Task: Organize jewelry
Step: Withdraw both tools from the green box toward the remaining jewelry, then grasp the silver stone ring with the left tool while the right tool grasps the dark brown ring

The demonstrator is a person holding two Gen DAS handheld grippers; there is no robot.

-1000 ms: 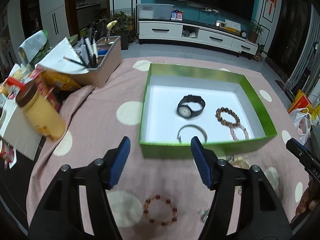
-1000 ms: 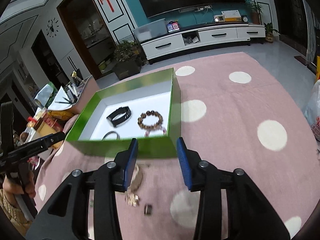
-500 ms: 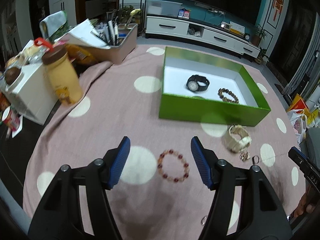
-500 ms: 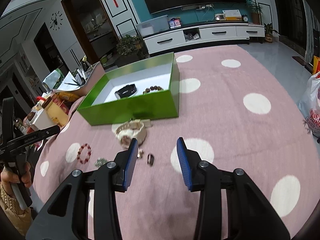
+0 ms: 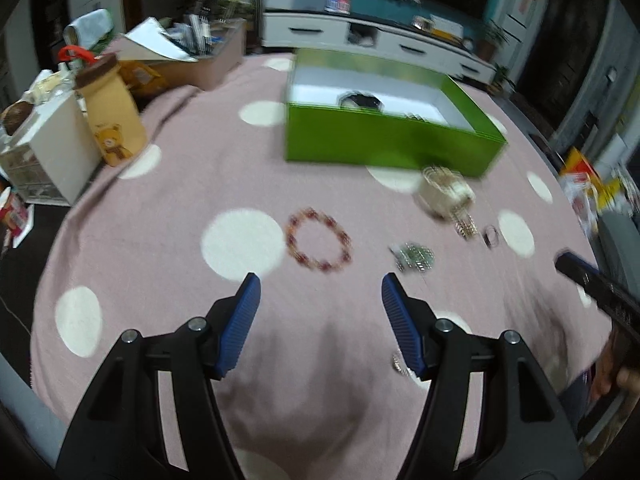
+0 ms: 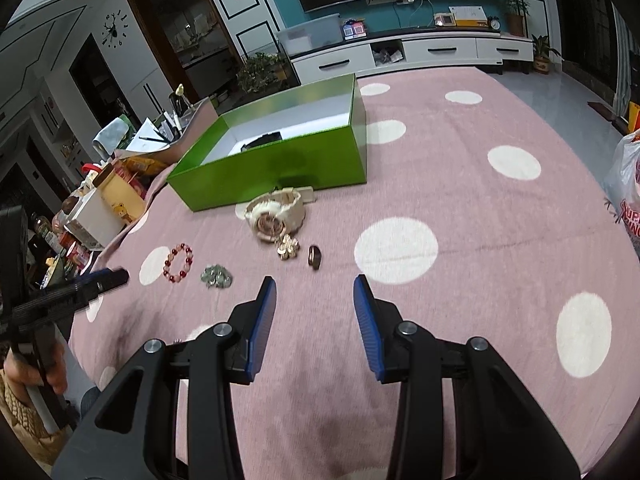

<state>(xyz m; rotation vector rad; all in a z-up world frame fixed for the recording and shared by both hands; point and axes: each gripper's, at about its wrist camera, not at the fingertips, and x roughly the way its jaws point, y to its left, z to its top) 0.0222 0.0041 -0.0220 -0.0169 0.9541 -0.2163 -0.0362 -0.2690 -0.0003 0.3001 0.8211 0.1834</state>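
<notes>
Two pairs of tongs hang over a pink surface [image 6: 460, 184] with white dots, both empty.

Left tongs [image 5: 320, 300]: blue pads parted wide, nothing between them, above bare cloth just short of the bead bracelet. The person's hand [image 6: 36, 364] grips the handle.

Right tongs [image 6: 315, 300]: jaws parted about halfway, nothing held, above bare cloth near the ring.

Loose items on the surface, left to right in the right wrist view:
- red bead bracelet [image 6: 179, 263], lying flat as a ring;
- small silvery cluster [image 6: 216, 276], just right of the bracelet; its kind cannot be told;
- cream wristwatch [image 6: 274, 216], just in front of the box, its strap end touching or nearly touching the box wall;
- gold flower-shaped piece [image 6: 287, 247], just below the watch;
- dark ring [image 6: 314, 257], just beside the gold piece.

Green box [image 6: 280, 168], open, white inside, stands behind the loose items. A black watch [image 6: 264, 140] lies inside, partly hidden by the near wall.

Far left edge: yellow jar with a bear label [image 5: 114, 116], a white block [image 5: 52, 152] beside it, and a tray of pens [image 5: 208, 56] behind.
</notes>
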